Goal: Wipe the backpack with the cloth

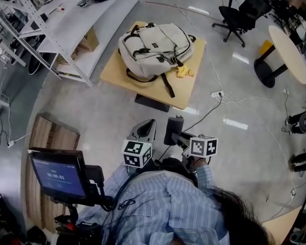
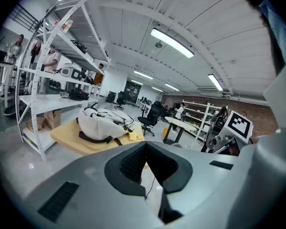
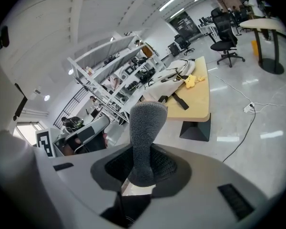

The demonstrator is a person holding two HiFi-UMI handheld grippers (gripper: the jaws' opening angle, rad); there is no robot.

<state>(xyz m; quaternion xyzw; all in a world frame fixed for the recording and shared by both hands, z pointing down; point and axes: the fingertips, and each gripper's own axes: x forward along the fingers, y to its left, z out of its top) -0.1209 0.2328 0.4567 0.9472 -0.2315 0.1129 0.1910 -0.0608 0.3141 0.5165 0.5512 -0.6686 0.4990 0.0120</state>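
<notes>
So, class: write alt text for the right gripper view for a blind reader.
The right gripper is shut on a grey fuzzy cloth that sticks up. Beyond, a pale fabric backpack lies on a low wooden table.

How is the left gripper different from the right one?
The right gripper pinches a grey cloth that sticks up past its jaws; the left gripper holds nothing. The left gripper's jaws meet each other, while the right gripper's jaws press on the cloth instead. Both are shut and held close to the person, away from the backpack on the table.
</notes>
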